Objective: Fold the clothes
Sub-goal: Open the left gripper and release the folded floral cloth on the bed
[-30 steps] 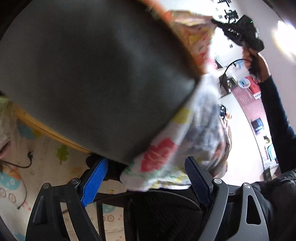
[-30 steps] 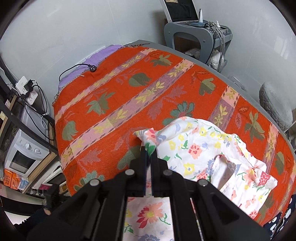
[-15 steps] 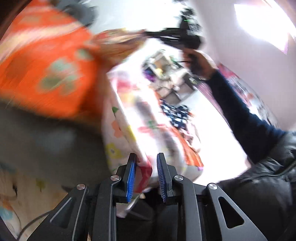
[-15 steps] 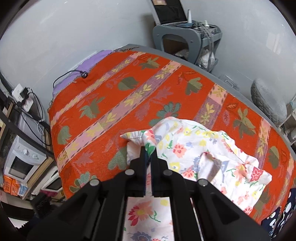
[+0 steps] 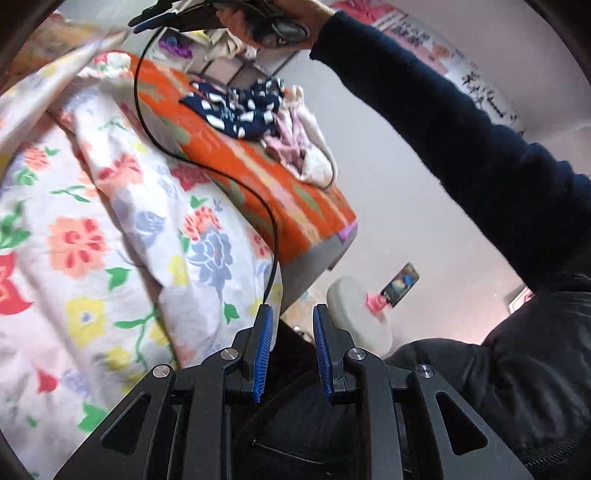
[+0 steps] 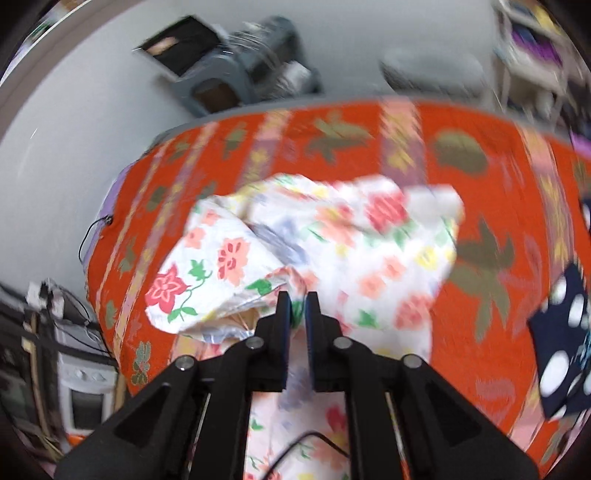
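A white floral garment [image 5: 122, 229] lies spread and bunched over the orange patterned blanket [image 5: 295, 206] on the table. My left gripper [image 5: 291, 314] is at the table's near edge, just right of the garment's hem. Its blue pads [image 5: 264, 347] stand a little apart with nothing between them. A hand holds my right gripper [image 5: 147, 20] high at the top of the left wrist view. In the right wrist view, my right gripper [image 6: 297, 306] is shut on a fold of the floral garment [image 6: 332, 236], lifted above the blanket [image 6: 498, 177].
A navy spotted garment [image 5: 236, 107] and a pink one [image 5: 291, 140] are piled at the table's far side. A black cable [image 5: 207, 166] trails over the cloth. A round stool [image 5: 354, 317] with a phone [image 5: 400, 284] stands beside the table; a grey cart [image 6: 236, 81] stands behind.
My left gripper rose from under the table edge, narrowed its fingers, and the cloth seen between them half a second ago is gone. The right gripper swung, bunching the garment.
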`<state>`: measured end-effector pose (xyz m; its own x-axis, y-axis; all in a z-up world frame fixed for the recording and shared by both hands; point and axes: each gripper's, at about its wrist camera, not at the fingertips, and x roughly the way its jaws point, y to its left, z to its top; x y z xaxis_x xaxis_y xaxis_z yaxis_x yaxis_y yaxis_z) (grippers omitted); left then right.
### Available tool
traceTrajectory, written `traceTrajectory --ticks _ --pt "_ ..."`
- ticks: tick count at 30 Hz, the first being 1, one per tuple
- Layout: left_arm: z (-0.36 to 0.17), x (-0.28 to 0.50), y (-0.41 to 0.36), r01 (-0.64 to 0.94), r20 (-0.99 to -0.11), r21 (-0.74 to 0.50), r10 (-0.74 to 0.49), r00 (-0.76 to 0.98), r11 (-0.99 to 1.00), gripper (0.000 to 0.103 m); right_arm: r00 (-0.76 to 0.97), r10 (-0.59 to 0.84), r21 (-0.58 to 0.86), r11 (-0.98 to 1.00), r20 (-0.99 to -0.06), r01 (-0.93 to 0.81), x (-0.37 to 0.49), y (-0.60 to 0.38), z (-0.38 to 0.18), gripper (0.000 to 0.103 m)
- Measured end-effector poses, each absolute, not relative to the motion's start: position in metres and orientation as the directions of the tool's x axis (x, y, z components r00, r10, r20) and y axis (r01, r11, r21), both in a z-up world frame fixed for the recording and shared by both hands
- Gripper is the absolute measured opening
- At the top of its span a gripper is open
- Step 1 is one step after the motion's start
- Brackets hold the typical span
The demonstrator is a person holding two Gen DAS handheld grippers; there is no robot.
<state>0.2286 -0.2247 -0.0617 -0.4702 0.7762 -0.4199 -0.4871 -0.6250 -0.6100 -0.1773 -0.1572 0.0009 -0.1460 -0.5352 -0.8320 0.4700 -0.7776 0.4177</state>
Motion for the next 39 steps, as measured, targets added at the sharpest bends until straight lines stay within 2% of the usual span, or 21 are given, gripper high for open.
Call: traceTrajectory --ticks 2,4,5,6,7,8,9,11,13,15,18,21,24,27,30,31,32,33,34,37,39 --pt "-0.056 0.231 -0.218 -0.496 -0.429 -0.588 0.766 -0.478 -0.639 0.023 -0.182 -0.545 0.445 -0.801 -0.818 0.400 -0.187 -0.125 0.003 0.022" --pt "-0.051 0.233 -0.212 -0.505 -0.438 -0.565 0.756 -0.486 -0.652 0.024 -0.241 -0.549 0.445 -0.814 -0.801 0.374 -0.189 -0.095 0.016 0.023" --pt "-0.047 0.236 -0.212 -0.500 -0.442 -0.553 0.743 -0.502 -0.666 0.028 -0.279 -0.536 0.409 -0.819 -0.797 0.403 -0.183 -0.084 0.029 0.023" --pt "-0.038 0.245 -0.224 -0.454 -0.449 -0.533 0.694 -0.563 -0.714 0.046 -0.318 -0.523 0.371 -0.823 -0.791 0.431 -0.177 -0.073 0.042 0.023" --pt "-0.029 0.254 -0.236 -0.382 -0.478 -0.502 0.618 -0.624 -0.775 0.069 -0.355 -0.511 0.326 -0.823 -0.783 0.464 -0.165 -0.065 0.057 0.024" --pt "-0.022 0.264 -0.248 -0.312 -0.506 -0.466 0.539 -0.673 -0.828 0.078 -0.387 -0.503 0.282 -0.819 -0.773 0.501 -0.151 -0.058 0.071 0.025" --pt "-0.017 0.271 -0.256 -0.256 -0.524 -0.425 0.466 -0.712 -0.868 0.082 -0.412 -0.505 0.242 -0.805 -0.758 0.541 -0.132 -0.051 0.086 0.026" --pt "-0.008 0.283 -0.273 -0.138 -0.553 -0.345 0.320 -0.769 -0.928 0.082 -0.445 -0.528 0.170 -0.761 -0.724 0.626 -0.088 -0.040 0.115 0.029" --pt "-0.016 0.280 -0.283 -0.056 -0.599 -0.330 0.255 -0.759 -0.942 0.082 -0.471 -0.547 0.075 -0.703 -0.692 0.707 -0.042 -0.035 0.131 0.041" --pt "-0.030 0.268 -0.287 -0.025 -0.622 -0.377 0.273 -0.734 -0.926 0.082 -0.493 -0.560 -0.043 -0.631 -0.666 0.775 0.004 -0.037 0.140 0.067" --pt "-0.060 0.246 -0.286 0.001 -0.639 -0.465 0.335 -0.692 -0.885 0.082 -0.504 -0.553 -0.239 -0.483 -0.663 0.843 0.053 -0.077 0.123 0.069" --pt "-0.078 0.227 -0.272 0.038 -0.673 -0.441 0.303 -0.675 -0.897 0.082 -0.483 -0.543 -0.383 -0.294 -0.687 0.876 0.077 -0.143 0.085 0.069" --pt "-0.076 0.222 -0.254 0.062 -0.722 -0.308 0.191 -0.665 -0.949 0.082 -0.483 -0.499 -0.506 -0.099 -0.720 0.857 0.084 -0.216 0.037 0.067" --pt "-0.079 0.219 -0.251 0.063 -0.734 -0.315 0.202 -0.649 -0.947 0.082 -0.478 -0.441 -0.530 -0.005 -0.760 0.848 0.069 -0.267 0.003 0.066" --pt "-0.086 0.216 -0.255 0.079 -0.745 -0.335 0.212 -0.633 -0.939 0.082 -0.478 -0.386 -0.515 -0.007 -0.789 0.857 0.043 -0.295 -0.015 0.062" --pt "-0.088 0.215 -0.257 0.085 -0.748 -0.342 0.216 -0.627 -0.936 0.082 -0.481 -0.361 -0.510 -0.016 -0.799 0.860 0.033 -0.301 -0.020 0.057" --pt "-0.091 0.214 -0.259 0.090 -0.752 -0.349 0.221 -0.621 -0.933 0.082 -0.484 -0.335 -0.505 -0.026 -0.808 0.863 0.023 -0.307 -0.025 0.036" --pt "-0.093 0.212 -0.260 0.091 -0.755 -0.356 0.229 -0.615 -0.930 0.082 -0.484 -0.315 -0.497 -0.044 -0.816 0.866 0.013 -0.312 -0.028 0.005" --pt "-0.095 0.211 -0.262 0.092 -0.755 -0.366 0.238 -0.611 -0.926 0.077 -0.483 -0.300 -0.487 -0.067 -0.823 0.871 0.004 -0.315 -0.029 0.000" --pt "-0.095 0.209 -0.264 0.096 -0.755 -0.387 0.255 -0.603 -0.917 0.060 -0.488 -0.311 -0.460 -0.162 -0.816 0.873 -0.025 -0.317 -0.016 0.002" --pt "-0.094 0.207 -0.265 0.092 -0.757 -0.391 0.263 -0.598 -0.916 0.054 -0.504 -0.317 -0.446 -0.241 -0.803 0.862 -0.051 -0.313 -0.005 0.002"
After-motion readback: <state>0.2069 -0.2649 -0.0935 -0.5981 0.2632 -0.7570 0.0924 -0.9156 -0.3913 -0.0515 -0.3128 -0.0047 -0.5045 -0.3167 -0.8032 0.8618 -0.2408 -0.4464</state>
